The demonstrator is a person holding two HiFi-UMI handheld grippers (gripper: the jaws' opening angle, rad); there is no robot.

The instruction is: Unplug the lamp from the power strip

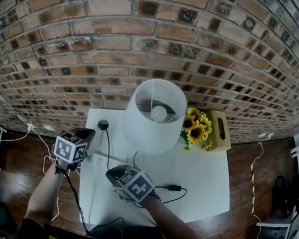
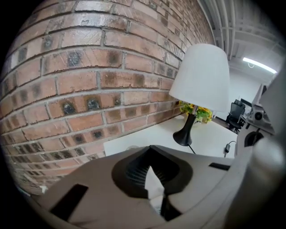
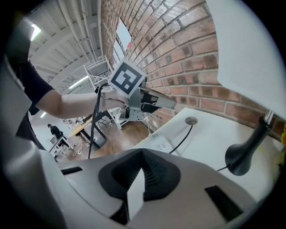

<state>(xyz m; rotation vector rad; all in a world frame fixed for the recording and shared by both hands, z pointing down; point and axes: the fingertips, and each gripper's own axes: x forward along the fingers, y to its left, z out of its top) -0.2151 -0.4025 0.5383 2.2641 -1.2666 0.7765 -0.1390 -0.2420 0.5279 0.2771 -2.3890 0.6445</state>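
While near the power strip [image 1: 101, 161], left gripper [image 1: 87, 134] and right gripper [image 1: 113, 173] nose-down, jaws together, empty.

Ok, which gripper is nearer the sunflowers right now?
Right. The right gripper sits over the table's front, left of the sunflowers; the left gripper is farther left, at the table's left edge.

A lamp [image 1: 155, 117] with a tall white shade, a bulb showing inside it, and a black stem and base stands upright at the twelve o'clock side of a white table [image 1: 202, 166]. A white power strip [image 1: 101, 161] lies flat at about eight o'clock from the lamp. The lamp's black cord [image 1: 174, 187] loops toward five o'clock.
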